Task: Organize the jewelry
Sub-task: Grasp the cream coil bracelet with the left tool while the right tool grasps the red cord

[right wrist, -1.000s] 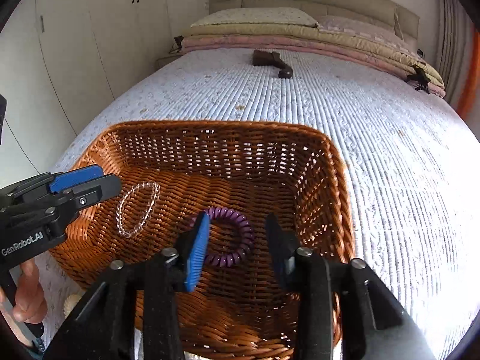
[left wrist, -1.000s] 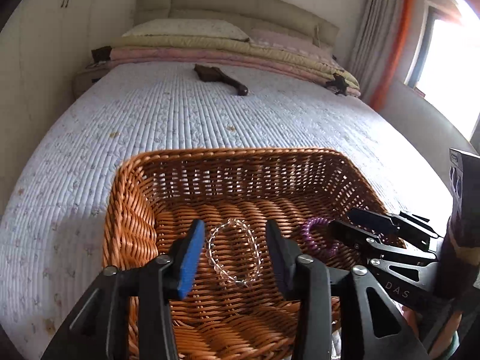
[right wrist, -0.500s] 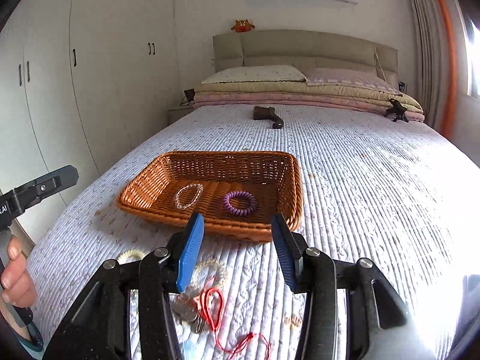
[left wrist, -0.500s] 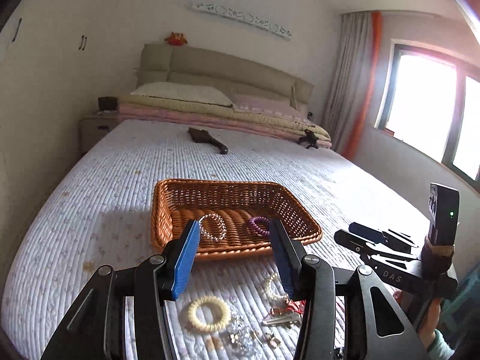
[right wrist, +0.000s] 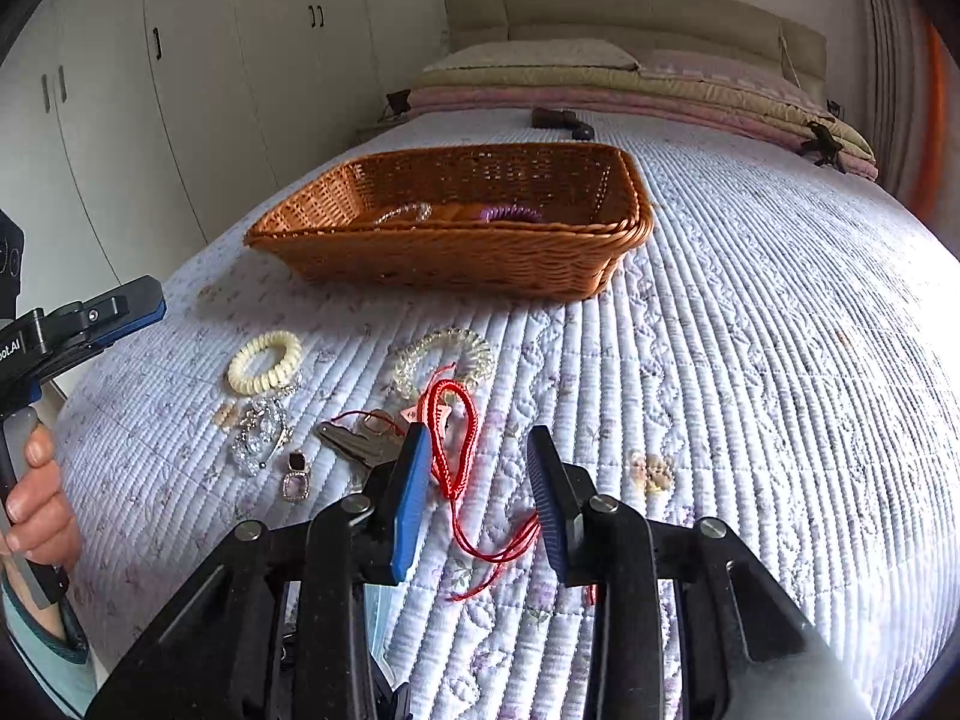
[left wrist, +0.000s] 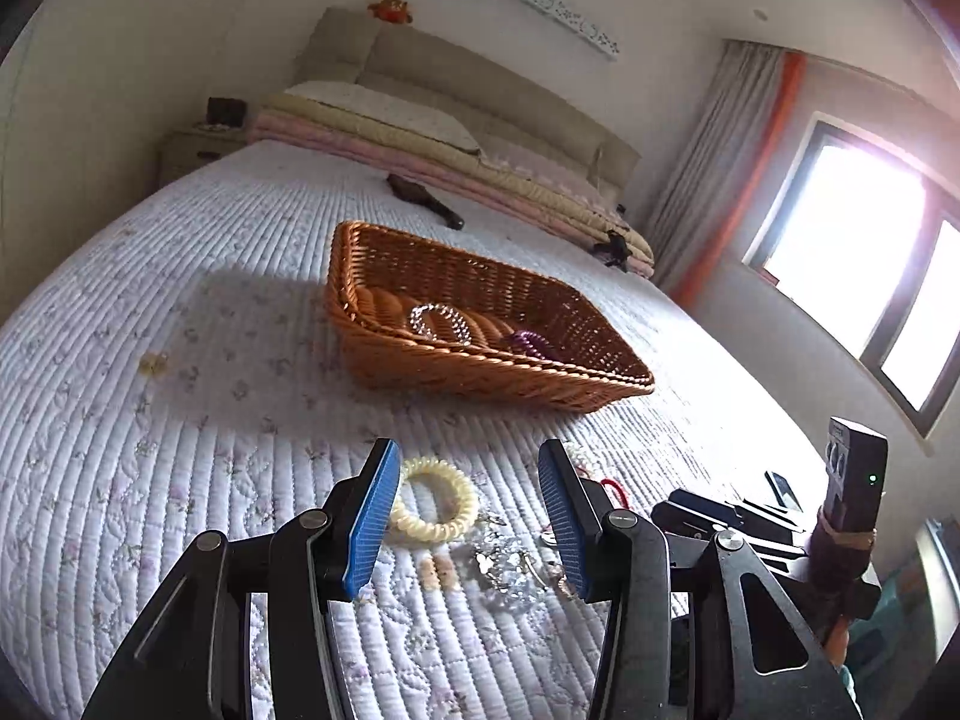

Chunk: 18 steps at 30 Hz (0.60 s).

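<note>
A wicker basket (left wrist: pixel 600 387) (right wrist: pixel 420 267) sits on the bed and holds a clear bead bracelet (left wrist: pixel 441 322) (right wrist: pixel 403 213) and a purple coil bracelet (left wrist: pixel 531 342) (right wrist: pixel 510 213). Loose jewelry lies on the quilt in front of it. My left gripper (left wrist: pixel 468 468) is open and empty, low over a cream coil bracelet (left wrist: pixel 433 507) (right wrist: pixel 266 361). My right gripper (right wrist: pixel 480 450) is open and empty over a red cord (right wrist: pixel 456 450). A clear coil bracelet (right wrist: pixel 444 357), a crystal piece (left wrist: pixel 507 576) (right wrist: pixel 258 435), earrings (right wrist: pixel 296 474) and keys (right wrist: pixel 354 441) lie nearby.
The quilted bed (right wrist: pixel 750 360) stretches far and to the right. A dark brush (left wrist: pixel 423 198) (right wrist: pixel 561 120) lies near the pillows (right wrist: pixel 534 57). White wardrobes (right wrist: pixel 180 90) stand at the left, a window (left wrist: pixel 864 276) at the right.
Both grippers pulled back out of the basket and dropped low toward the loose jewelry in front of it. The two bracelets stayed in the basket.
</note>
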Each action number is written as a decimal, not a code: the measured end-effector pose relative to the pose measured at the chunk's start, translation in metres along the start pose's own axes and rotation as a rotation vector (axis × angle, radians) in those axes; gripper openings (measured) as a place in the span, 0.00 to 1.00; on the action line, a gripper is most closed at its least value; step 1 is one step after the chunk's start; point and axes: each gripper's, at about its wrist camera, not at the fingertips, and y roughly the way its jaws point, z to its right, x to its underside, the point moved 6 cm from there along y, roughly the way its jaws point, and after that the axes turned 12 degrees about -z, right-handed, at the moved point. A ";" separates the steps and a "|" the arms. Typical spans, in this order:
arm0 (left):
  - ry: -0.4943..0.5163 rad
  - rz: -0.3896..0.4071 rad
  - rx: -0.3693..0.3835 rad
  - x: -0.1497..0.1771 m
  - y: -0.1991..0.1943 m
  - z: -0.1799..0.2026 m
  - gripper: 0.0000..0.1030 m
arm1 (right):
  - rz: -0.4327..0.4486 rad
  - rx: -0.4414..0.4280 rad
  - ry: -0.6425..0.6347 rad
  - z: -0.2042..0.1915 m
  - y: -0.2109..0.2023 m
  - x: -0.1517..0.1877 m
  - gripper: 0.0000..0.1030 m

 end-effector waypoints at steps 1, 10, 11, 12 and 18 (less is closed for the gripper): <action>-0.009 -0.011 -0.006 0.000 0.005 -0.003 0.48 | -0.004 -0.002 -0.004 -0.001 0.002 0.001 0.34; -0.096 -0.123 -0.077 -0.001 0.044 -0.023 0.48 | -0.065 0.005 -0.029 -0.006 0.021 0.001 0.33; -0.098 -0.130 -0.077 -0.002 0.048 -0.023 0.48 | -0.075 0.008 -0.025 -0.005 0.024 0.001 0.32; -0.099 -0.139 -0.080 -0.003 0.052 -0.023 0.48 | -0.083 0.007 -0.019 -0.004 0.026 0.001 0.30; -0.082 -0.234 -0.148 0.003 0.079 -0.021 0.42 | -0.093 0.023 -0.009 -0.001 0.032 0.000 0.18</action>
